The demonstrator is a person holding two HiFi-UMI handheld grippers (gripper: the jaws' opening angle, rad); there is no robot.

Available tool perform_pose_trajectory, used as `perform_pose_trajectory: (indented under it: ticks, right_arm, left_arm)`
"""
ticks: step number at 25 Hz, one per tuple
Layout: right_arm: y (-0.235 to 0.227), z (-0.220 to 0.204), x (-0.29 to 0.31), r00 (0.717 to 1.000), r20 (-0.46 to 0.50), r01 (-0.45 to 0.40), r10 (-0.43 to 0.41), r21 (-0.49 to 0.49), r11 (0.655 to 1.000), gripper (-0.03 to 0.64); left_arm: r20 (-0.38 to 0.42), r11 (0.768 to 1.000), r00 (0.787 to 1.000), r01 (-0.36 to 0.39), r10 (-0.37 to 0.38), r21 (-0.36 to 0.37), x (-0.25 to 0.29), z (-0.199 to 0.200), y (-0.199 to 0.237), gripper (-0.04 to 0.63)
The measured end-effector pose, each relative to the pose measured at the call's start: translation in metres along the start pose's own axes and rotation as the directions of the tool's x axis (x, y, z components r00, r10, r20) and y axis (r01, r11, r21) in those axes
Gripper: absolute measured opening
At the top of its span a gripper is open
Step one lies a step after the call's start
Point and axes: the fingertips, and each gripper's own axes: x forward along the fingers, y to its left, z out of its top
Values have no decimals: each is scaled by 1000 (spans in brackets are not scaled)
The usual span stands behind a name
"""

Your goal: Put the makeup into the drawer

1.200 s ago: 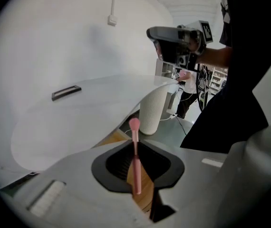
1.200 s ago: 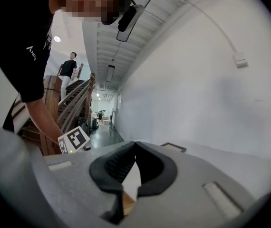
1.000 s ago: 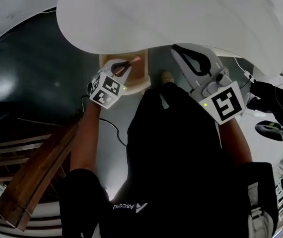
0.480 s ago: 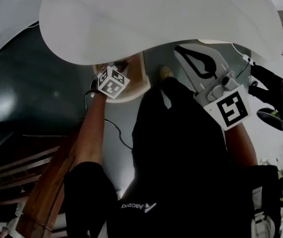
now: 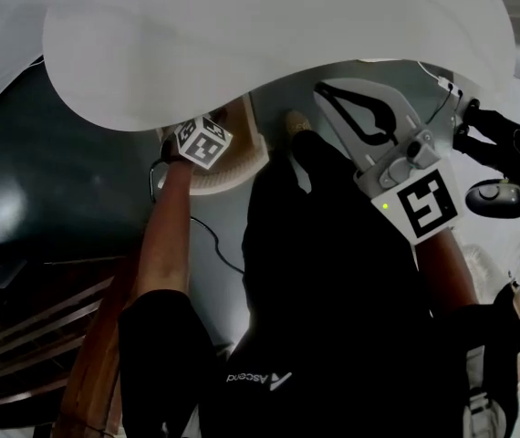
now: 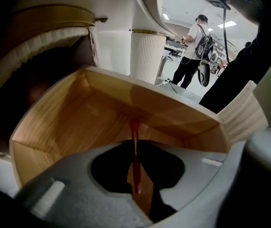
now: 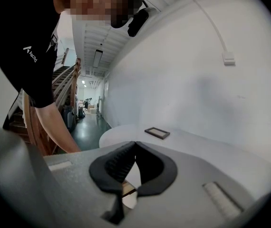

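Makeup stick (image 6: pixel 134 127), thin and red, is gripped upright between the jaws of the left claw (image 6: pixel 135 145) and points down into the open wooden drawer (image 6: pixel 69 122), near its far wall; whether its tip touches the wood cannot be told. The drawer sits under the edge of the white worktop (image 7: pixel 207 151). Right claw (image 7: pixel 135 144) is clenched and empty, tips together, right of the drawer, facing across the worktop toward a small dark frame (image 7: pixel 157 133) lying on it.
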Motion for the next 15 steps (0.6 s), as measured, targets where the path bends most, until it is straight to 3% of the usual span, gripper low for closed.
perform_pose_trajectory:
  ticks: [12, 15]
  right_arm:
    - [0, -13, -2, 1000, -20, 2, -2, 2, 1000, 3]
    - [0, -11, -2, 1000, -19, -2, 2, 0, 1000, 3]
  left_arm:
    - [-64, 998, 998, -5, 8, 60, 23, -19, -6, 55]
    - [-68, 998, 998, 7, -3, 61, 24, -17, -10, 135]
